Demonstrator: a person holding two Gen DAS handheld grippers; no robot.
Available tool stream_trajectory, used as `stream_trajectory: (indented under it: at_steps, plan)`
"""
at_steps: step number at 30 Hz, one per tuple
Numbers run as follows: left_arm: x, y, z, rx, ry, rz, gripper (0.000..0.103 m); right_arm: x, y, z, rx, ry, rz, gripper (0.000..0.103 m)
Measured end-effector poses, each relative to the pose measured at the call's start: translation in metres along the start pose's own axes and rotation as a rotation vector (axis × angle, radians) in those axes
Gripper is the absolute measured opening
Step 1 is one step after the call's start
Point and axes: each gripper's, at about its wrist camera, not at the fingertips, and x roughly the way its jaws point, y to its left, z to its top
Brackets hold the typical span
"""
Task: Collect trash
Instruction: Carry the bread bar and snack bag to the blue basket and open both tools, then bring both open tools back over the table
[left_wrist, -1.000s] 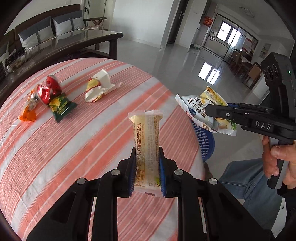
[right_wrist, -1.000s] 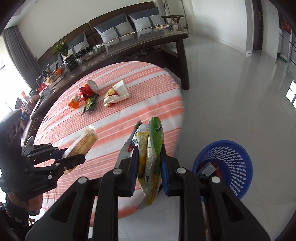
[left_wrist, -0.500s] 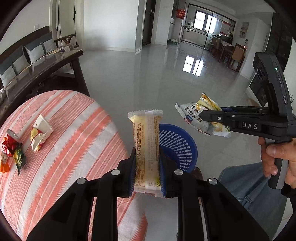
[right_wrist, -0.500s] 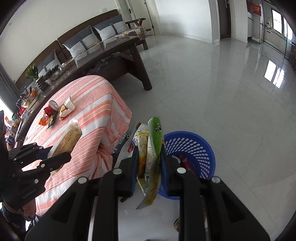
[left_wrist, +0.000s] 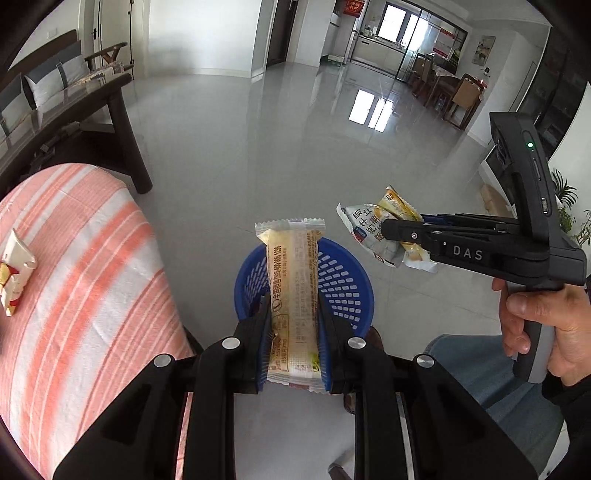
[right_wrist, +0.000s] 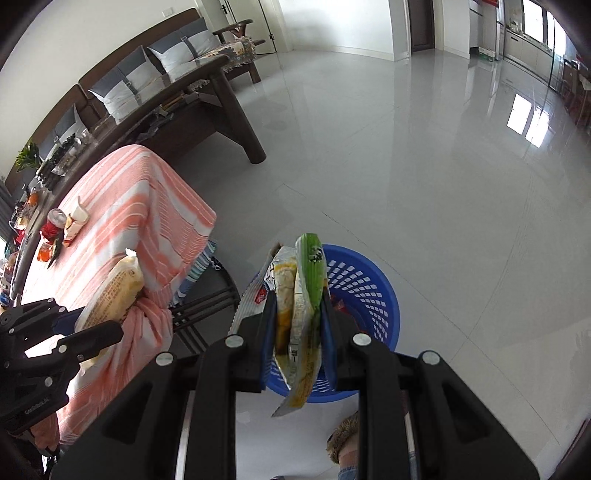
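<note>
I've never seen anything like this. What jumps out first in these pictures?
Two black handheld grippers, each clamped on snack packaging: the left gripper pinches a pale yellow wrapper, the right gripper a bunch of crumpled packets. Below them on the shiny floor stands a blue basket, beside a table with a pink striped cloth that has more litter on it.

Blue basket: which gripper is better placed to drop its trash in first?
Left, probably. The left gripper holds its yellow packet in line with the basket; the right gripper's wrappers look off to one side.
</note>
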Motion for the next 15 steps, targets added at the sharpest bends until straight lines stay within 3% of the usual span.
stream_trajectory:
  at_steps: [10,11,12,13,14,15]
  plan:
    - [0.076,-0.011,0.016,-0.036,0.106,-0.057,0.021,0.022,-0.031,0.002,0.093,0.009,0.018,0.021]
    - [0.083,-0.013,0.018,-0.031,0.11,-0.058,0.022,0.025,-0.033,0.003,0.099,0.007,0.028,0.024]
    - [0.09,-0.015,0.021,-0.023,0.11,-0.064,0.022,0.028,-0.035,0.004,0.109,-0.002,0.038,0.036]
    - [0.096,-0.017,0.024,-0.012,0.105,-0.068,0.027,0.028,-0.04,0.005,0.122,-0.014,0.035,0.045]
    - [0.103,-0.018,0.027,-0.001,0.098,-0.068,0.051,0.027,-0.042,0.006,0.132,-0.027,0.029,0.053]
    - [0.109,-0.019,0.029,0.003,0.091,-0.056,0.066,0.025,-0.044,0.008,0.137,-0.04,0.023,0.053]
